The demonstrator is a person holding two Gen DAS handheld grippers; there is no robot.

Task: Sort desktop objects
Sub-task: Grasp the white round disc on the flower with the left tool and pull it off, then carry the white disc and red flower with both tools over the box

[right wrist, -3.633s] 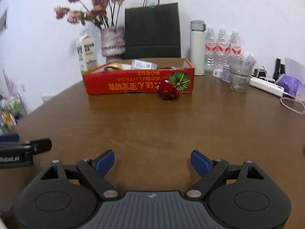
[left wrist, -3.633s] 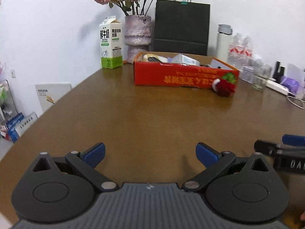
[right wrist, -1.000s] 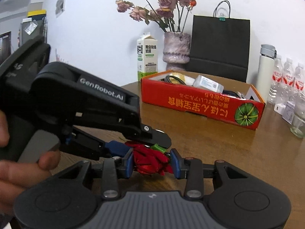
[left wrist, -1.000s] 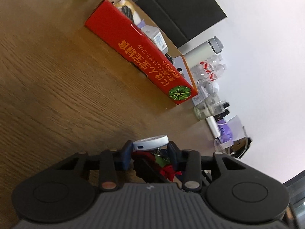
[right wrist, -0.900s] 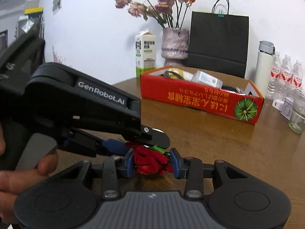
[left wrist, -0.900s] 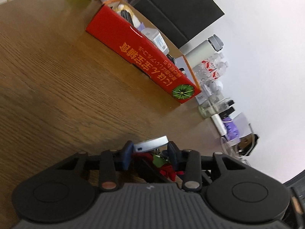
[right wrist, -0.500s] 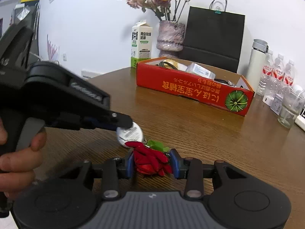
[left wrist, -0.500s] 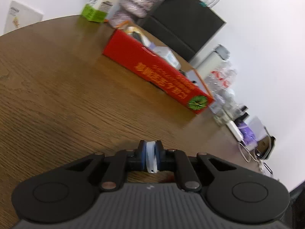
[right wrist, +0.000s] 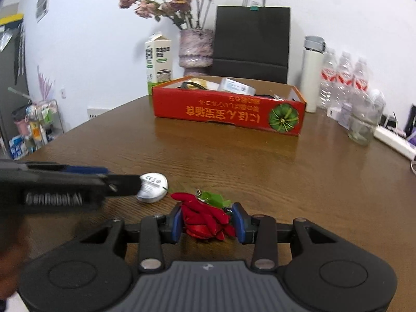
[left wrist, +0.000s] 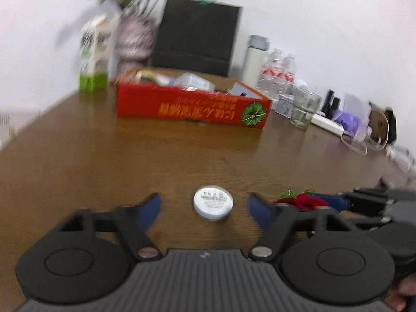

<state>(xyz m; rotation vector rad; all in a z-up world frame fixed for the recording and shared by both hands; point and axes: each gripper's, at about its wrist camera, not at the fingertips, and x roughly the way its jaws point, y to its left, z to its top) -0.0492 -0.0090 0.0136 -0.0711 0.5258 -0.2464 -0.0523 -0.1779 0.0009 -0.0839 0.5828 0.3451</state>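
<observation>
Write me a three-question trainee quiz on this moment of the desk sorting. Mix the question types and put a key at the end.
1. True or false: the right gripper is clamped on the red flower.
2. Where is the white disc? A) inside the red box B) on the table between the open jaws of the left gripper C) held in the right gripper
3. Fill in: the milk carton stands to the ____ of the vase in the right wrist view.

Key: 1 true; 2 B; 3 left
</observation>
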